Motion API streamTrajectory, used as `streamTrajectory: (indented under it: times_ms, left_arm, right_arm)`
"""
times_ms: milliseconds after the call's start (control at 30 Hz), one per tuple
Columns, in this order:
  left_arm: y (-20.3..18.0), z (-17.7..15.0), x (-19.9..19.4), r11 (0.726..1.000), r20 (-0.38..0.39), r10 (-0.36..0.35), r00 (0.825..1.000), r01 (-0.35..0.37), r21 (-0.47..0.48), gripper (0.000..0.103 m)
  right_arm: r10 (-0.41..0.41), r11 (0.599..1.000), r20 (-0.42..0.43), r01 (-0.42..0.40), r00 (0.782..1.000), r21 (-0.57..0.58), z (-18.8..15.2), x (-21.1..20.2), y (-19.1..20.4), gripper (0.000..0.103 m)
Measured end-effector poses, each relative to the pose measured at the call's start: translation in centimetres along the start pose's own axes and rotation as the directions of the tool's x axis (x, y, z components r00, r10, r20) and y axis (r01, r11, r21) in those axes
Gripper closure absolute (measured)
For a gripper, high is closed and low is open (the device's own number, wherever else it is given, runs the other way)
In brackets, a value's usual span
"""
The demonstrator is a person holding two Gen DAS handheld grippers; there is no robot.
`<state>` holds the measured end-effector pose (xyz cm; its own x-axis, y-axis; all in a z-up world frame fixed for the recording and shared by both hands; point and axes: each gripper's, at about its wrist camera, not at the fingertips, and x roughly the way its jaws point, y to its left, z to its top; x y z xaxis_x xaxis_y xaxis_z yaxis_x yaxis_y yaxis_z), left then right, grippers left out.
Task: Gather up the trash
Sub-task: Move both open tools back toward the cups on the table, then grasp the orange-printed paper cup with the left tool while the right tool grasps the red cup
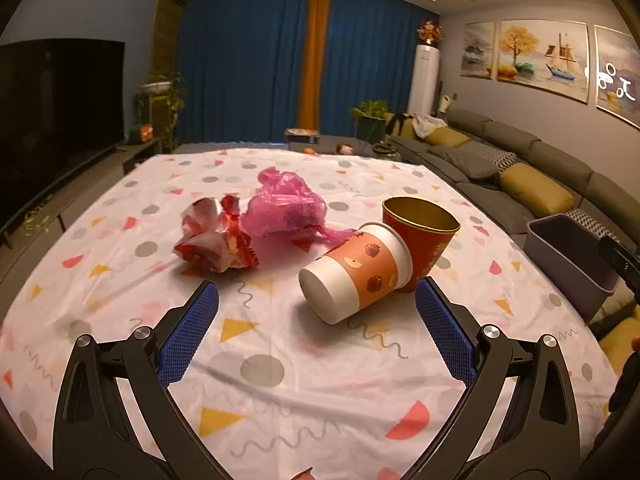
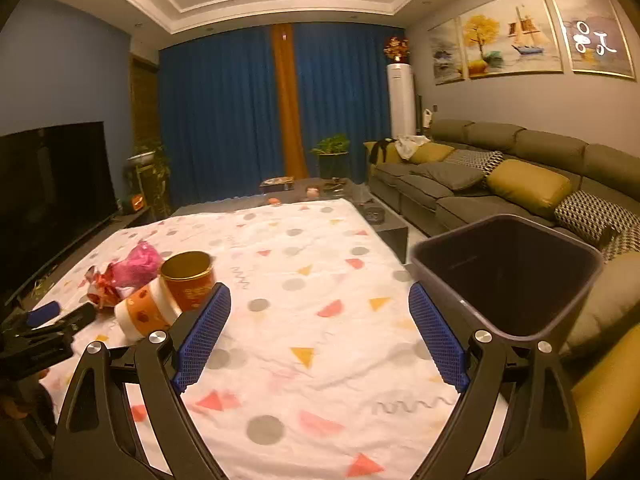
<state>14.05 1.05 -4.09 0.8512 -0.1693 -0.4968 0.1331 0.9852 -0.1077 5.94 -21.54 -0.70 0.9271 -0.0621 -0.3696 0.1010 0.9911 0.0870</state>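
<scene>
Your left gripper (image 1: pixel 317 304) has its jaws spread wide with nothing between them, hovering low over the surface (image 1: pixel 280 392). Just ahead, toward 1 o'clock in the left wrist view, lies the orange paper cup (image 1: pixel 354 274), tipped on its side. Its long axis runs from 7 o'clock to 1 o'clock, the white closed base pointing back at you and the mouth facing away, pressed against the upright red cup (image 1: pixel 424 240) behind it. At 11 o'clock sit the crumpled red-and-white wrapper (image 1: pixel 214 240) and, just beyond it, the pink plastic bag (image 1: pixel 284 204), touching each other.

Your right gripper (image 2: pixel 320 312) also has its jaws spread and empty, aimed at bare cloth. The grey bin (image 2: pixel 508 276) stands off the surface's edge at 2 o'clock in the right wrist view, mouth up and, as far as the view shows, empty.

Watch these risks. The lying cup is round and free to roll; if one jaw touches it first, it will likely roll or skid into the red cup and knock that over. Closing across the base end may let the tapered wall slip forward out of the pads; squeezing hard near the open rim may crush it. Dragging the jaws could snag the loose cloth and shift everything. The bag and wrapper are light and may spring open when released above the bin.
</scene>
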Motion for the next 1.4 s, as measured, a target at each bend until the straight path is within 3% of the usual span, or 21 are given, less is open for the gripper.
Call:
streamTrajectory:
  times_ms: [267,433,633,700,900,1133,1400]
  left_arm:
    - [0.1,0.9,5.2,0.994,-0.096,-0.106,0.99,0.109,0.023,0.006]
    - [0.5,1.5,7.7,0.984,-0.15,-0.177,0.973,0.177,-0.013,0.006]
    - [0.4,1.6,10.0,0.963,-0.21,-0.269,0.94,0.263,-0.053,0.006]
    - [0.4,1.6,10.4,0.954,-0.223,-0.3,0.928,0.293,-0.065,0.011]
    - [0.2,1.4,10.9,0.938,-0.242,-0.346,0.907,0.339,-0.073,0.036]
    - [0.2,1.1,10.7,0.93,-0.241,-0.367,0.898,0.359,-0.079,0.047]
    - [0.0,0.6,9.2,0.943,-0.233,-0.332,0.914,0.331,-0.045,0.051]
  right_arm:
    - [0.027,0.999,-0.017,-0.027,0.999,-0.021,-0.1,1.4,2.3,0.015]
    - [0.036,0.999,-0.028,-0.037,0.999,-0.03,0.0,2.4,3.1,0.015]
    - [0.05,0.998,-0.046,-0.052,0.998,-0.046,0.2,3.6,4.2,0.015]
    - [0.056,0.997,-0.051,-0.059,0.997,-0.056,0.2,4.0,4.7,0.015]
    - [0.067,0.994,-0.06,-0.072,0.996,-0.086,0.3,5.1,6.2,0.015]
    - [0.083,0.991,-0.08,-0.091,0.993,-0.101,0.5,6.5,7.3,0.015]
    - [0.091,0.989,-0.107,-0.102,0.99,-0.108,0.2,7.9,8.1,0.015]
